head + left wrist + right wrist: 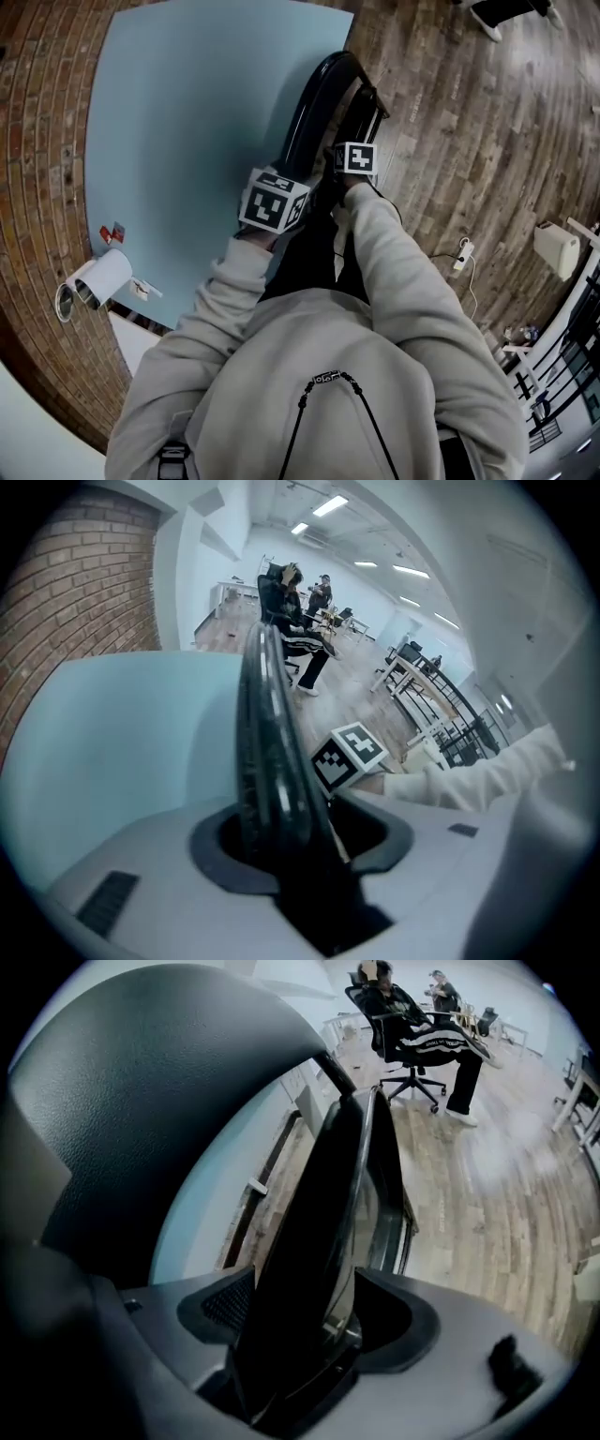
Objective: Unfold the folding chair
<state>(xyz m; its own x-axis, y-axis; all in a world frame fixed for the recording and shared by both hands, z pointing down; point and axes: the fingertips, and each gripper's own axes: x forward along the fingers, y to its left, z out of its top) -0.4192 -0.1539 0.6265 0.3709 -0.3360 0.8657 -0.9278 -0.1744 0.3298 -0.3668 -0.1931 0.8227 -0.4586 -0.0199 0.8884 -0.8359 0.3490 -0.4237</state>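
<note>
A folded black chair [314, 103] stands upright, leaning against a light blue panel [187, 122]. My left gripper [281, 187] comes down on the top edge of the chair's backrest [267, 733]. That edge sits between its jaws, with a dark gap showing on the right side. My right gripper [349, 169] is right beside it on the folded seat panel [328, 1222], which stands between its wide jaws with room on both sides. The rounded backrest [169, 1082] fills the left of the right gripper view. In the left gripper view, the right gripper's marker cube [347, 755] shows.
The blue panel is set on a brick wall [37, 187] above a wood floor [469, 141]. A white lamp-like device [98, 278] is fixed near the panel's edge. A power strip [462, 255] and a white box [558, 248] lie to the right. People sit on office chairs [412, 1026] far off.
</note>
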